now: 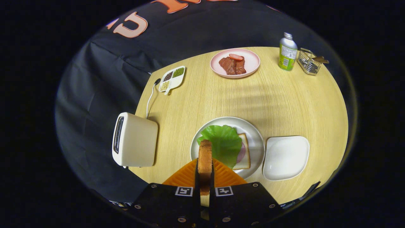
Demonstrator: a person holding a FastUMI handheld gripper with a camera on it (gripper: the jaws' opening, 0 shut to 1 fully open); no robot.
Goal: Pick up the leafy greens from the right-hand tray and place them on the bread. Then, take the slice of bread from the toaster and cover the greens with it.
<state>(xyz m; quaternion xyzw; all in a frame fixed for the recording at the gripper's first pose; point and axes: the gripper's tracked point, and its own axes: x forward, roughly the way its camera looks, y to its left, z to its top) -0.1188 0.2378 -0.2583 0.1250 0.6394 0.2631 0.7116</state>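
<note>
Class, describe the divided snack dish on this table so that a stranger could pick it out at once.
Start at the toaster on the wooden table, well beyond the fingers clamped on a bread slice. Follow its cord away to the small white dish. Unlike the pink plate of meat, it has compartments of beans.

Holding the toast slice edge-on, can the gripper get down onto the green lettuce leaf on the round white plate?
Probably yes. The gripper grips the toasted bread slice; the green lettuce leaf on the round white plate lies just ahead, uncovered, nothing between.

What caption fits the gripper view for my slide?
Claw shut on toasted bread slice, held edge-on above the lettuce on the white plate, toaster beside.
</note>
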